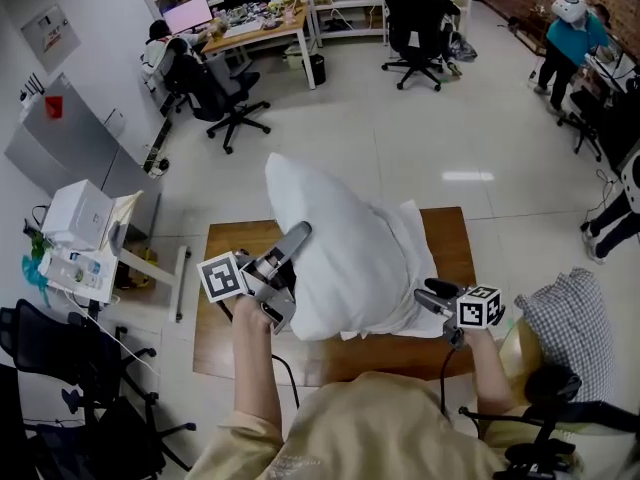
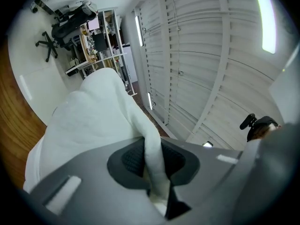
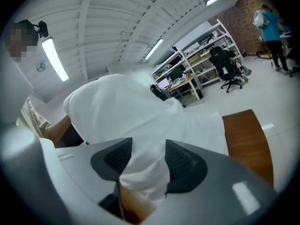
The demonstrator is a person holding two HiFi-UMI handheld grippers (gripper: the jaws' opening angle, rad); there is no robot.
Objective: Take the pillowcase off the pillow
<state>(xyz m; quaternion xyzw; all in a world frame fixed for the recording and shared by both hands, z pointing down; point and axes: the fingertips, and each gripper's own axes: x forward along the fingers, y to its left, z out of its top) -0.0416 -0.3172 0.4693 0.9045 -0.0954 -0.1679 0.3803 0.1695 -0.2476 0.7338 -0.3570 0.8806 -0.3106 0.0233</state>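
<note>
Left gripper is clenched on a fold of pillowcase, up on the left flank of the pillow. The pillow stands tilted on the wooden table, its long axis running away from me, between both hands. Right gripper sits at the near right corner, jaws parted, cloth lying loose between them. I reckon it's the nearer hand for the next pull.
</note>
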